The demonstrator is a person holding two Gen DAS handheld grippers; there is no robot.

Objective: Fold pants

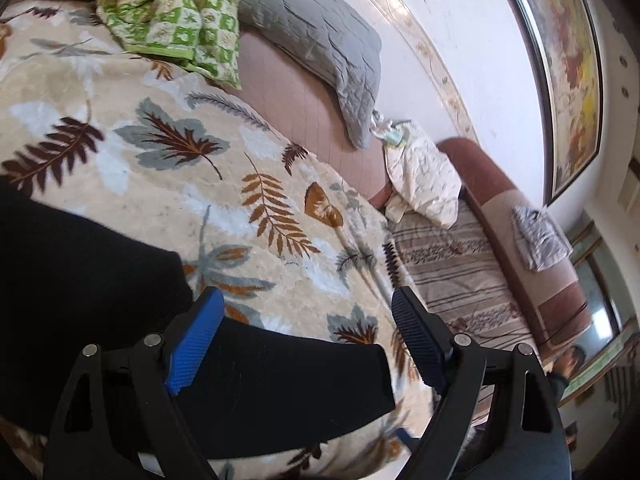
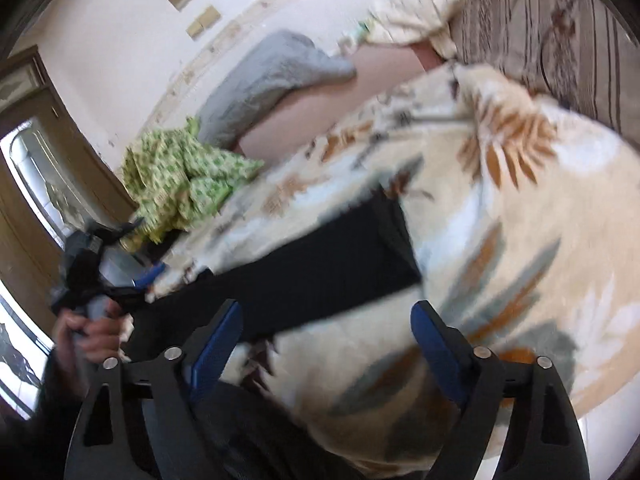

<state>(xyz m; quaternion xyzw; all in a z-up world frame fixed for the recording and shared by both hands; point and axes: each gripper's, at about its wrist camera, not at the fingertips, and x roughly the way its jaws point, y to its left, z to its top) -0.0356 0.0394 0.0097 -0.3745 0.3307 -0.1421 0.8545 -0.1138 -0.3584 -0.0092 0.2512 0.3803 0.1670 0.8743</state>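
Pants (image 1: 100, 280): black, lying flat on leaf-print blanket (image 1: 140, 184) (cream plush). Left gripper (image 1: 308, 304) and right gripper (image 2: 326, 316): jaws spread wide, gripping nothing.

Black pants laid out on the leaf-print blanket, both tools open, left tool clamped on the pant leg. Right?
Not quite. The left tool is not clamped: in the left wrist view its blue pads stand wide apart above the black pants, with nothing pinched between them. The rest holds: the pants lie on the leaf-print blanket, and the right tool is open too.
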